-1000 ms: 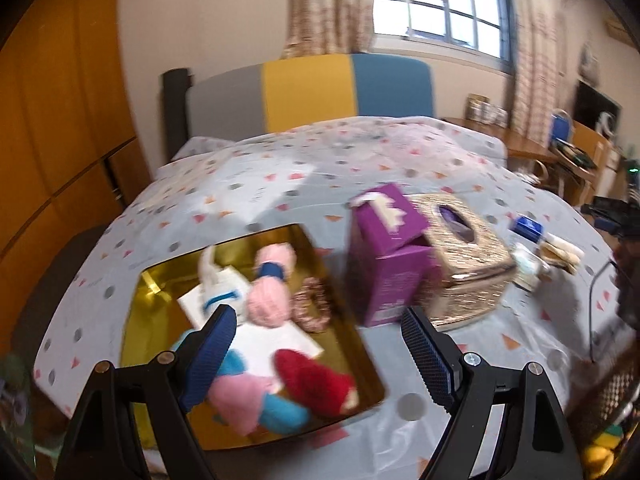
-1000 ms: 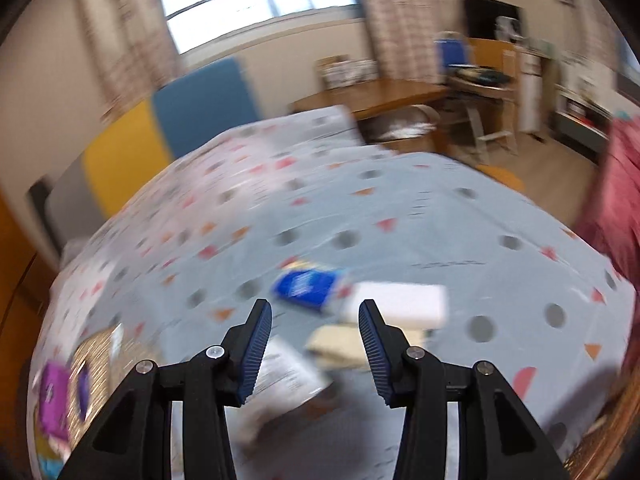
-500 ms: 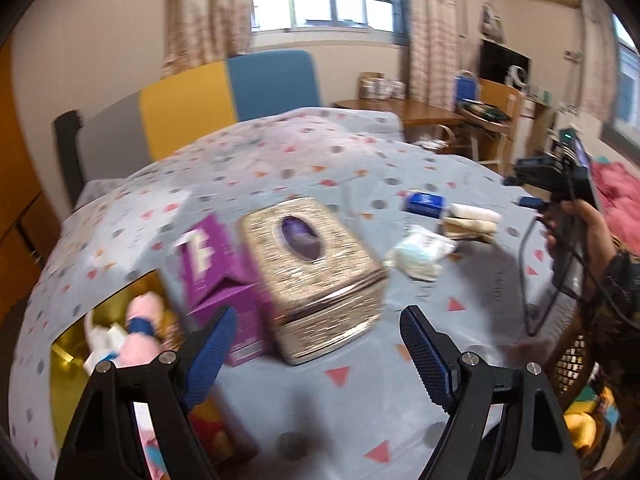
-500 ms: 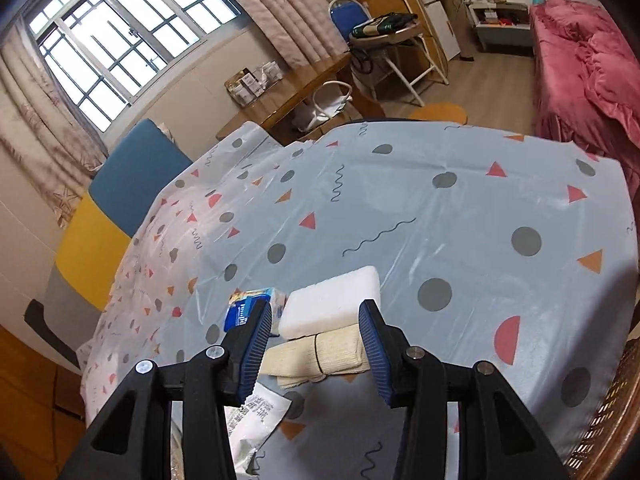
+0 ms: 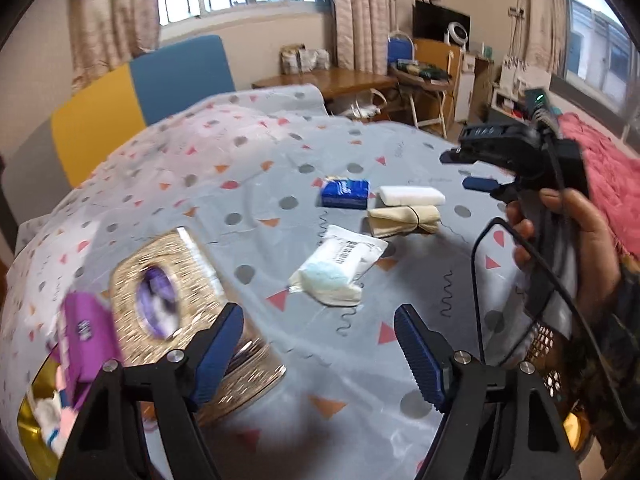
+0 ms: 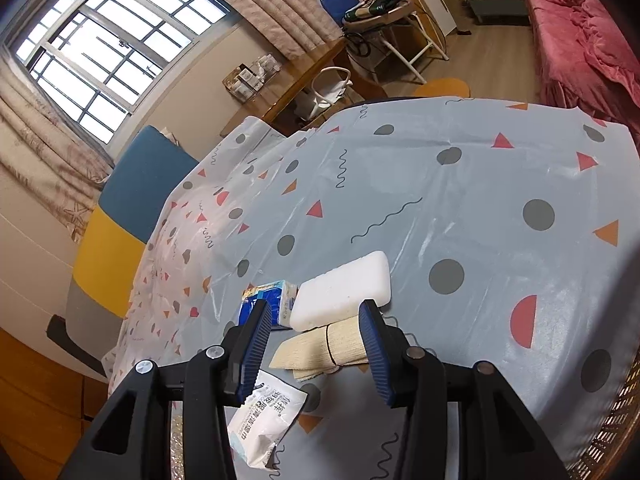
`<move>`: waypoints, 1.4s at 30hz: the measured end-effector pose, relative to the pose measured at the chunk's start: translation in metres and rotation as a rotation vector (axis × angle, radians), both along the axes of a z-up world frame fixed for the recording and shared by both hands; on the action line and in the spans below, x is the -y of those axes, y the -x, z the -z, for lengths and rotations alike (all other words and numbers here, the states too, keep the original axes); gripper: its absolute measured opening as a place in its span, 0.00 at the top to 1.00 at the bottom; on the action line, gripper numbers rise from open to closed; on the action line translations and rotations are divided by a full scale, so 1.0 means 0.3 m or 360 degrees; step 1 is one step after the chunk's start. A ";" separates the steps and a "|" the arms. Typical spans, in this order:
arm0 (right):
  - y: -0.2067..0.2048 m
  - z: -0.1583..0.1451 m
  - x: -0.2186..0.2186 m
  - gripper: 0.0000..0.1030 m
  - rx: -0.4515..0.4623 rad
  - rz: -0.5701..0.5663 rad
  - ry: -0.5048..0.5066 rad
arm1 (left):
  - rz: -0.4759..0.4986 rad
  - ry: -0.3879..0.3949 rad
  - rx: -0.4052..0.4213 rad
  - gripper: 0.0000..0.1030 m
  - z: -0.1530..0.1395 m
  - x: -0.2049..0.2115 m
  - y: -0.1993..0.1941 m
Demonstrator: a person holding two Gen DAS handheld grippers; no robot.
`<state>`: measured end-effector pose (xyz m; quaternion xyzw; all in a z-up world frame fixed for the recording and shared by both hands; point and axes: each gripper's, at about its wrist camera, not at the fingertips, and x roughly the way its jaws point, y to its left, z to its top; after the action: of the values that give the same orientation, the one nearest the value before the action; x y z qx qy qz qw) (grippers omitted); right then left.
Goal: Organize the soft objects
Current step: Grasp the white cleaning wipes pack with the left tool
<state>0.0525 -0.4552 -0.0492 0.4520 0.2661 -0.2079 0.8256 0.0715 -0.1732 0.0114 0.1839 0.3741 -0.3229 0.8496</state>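
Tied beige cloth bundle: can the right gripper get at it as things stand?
Probably yes. The right gripper is open and empty, its jaws framing the tied beige cloth bundle, with nothing in between. The white foam block lies close behind, so it may get nudged.

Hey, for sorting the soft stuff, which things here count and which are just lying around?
For the job:
white sponge
tied beige cloth
blue tissue pack
bagged face mask
gold tray

Lying about:
gold tissue box
purple box
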 end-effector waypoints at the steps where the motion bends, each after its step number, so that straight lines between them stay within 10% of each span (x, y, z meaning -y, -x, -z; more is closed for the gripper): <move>1: 0.000 0.001 0.002 0.55 0.0006 -0.0002 -0.0010 | 0.0010 -0.0019 -0.0026 0.24 0.013 0.033 -0.019; 19: -0.007 0.016 0.008 0.55 0.0101 -0.0086 -0.0136 | -0.0009 -0.0367 -0.0179 0.22 0.338 0.392 -0.298; 23: -0.011 0.022 0.010 0.55 0.0106 -0.0100 -0.0161 | -0.0042 -0.0358 -0.0240 0.20 0.403 0.399 -0.339; 28: -0.017 0.023 0.007 0.55 0.0103 -0.0107 -0.0162 | -0.0056 -0.0213 -0.0308 0.40 0.405 0.357 -0.305; 42: -0.077 0.034 -0.035 0.55 0.0007 -0.0248 -0.0134 | -0.0035 -0.0105 -0.0269 0.41 0.419 0.198 -0.060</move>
<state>0.0755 -0.4448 -0.0594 0.4648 0.3072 -0.1307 0.8201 0.0897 -0.2325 -0.1144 0.1797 0.4570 -0.3156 0.8119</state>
